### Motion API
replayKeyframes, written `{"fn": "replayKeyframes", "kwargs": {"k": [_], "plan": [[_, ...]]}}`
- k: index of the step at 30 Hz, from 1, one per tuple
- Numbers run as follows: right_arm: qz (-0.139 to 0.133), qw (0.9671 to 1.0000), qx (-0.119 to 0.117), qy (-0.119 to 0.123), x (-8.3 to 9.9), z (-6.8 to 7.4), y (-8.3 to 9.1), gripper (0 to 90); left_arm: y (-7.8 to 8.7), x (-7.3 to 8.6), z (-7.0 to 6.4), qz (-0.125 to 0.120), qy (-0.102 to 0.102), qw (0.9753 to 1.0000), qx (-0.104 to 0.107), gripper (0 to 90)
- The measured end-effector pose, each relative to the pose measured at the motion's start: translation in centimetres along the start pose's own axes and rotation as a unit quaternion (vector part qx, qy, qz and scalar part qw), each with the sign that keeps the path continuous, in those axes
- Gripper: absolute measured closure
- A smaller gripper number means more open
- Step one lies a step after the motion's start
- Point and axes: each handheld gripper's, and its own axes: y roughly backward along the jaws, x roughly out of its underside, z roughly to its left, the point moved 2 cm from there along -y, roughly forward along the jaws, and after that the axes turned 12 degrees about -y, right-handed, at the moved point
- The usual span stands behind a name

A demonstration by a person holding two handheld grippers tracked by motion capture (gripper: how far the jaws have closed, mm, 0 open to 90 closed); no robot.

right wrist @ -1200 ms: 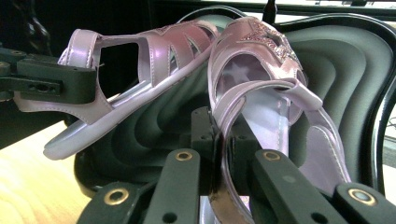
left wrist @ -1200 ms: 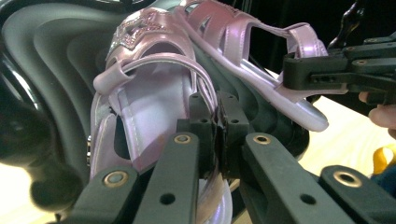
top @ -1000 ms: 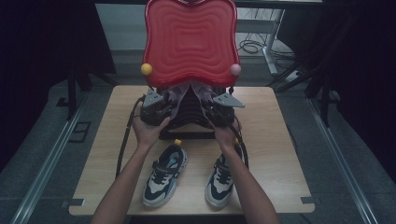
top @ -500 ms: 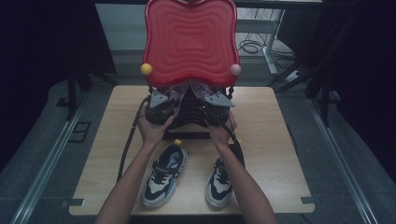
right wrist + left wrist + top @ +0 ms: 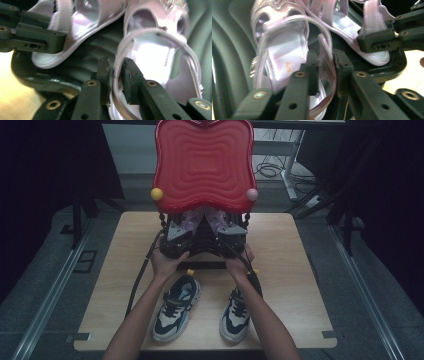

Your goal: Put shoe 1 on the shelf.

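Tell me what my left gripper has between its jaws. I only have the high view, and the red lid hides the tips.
Observer: The left gripper is closed on the thin heel strap of a pink sandal.
Operator: And the right one?
Observer: The right gripper pinches the second pink sandal by the same part.
Operator: Are the sandals lifted clear of the case?
Observer: I cannot tell. Both lie close against the dark ribbed liner.
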Motion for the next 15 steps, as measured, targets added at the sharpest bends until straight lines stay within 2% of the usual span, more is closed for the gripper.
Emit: {"fn": "replayKeyframes", "kwargs": {"k": [7,12,15], "plan": [[0.005,0.9997,-0.013,-0.018,-0.2,-0.4,0.6,63.1,0.9,-0.3,0.2,-0.013,0.023,0.9996,0.010,53.1],[0.007,0.9992,-0.026,-0.028,-0.4,-0.5,1.5,57.1,1.7,-0.2,0.4,-0.016,0.039,0.9990,0.015,49.2],[0.005,0.9989,-0.036,-0.030,-0.4,-0.5,2.1,56.1,2.0,-0.2,0.2,-0.008,0.038,0.9992,0.015,47.4]]}}
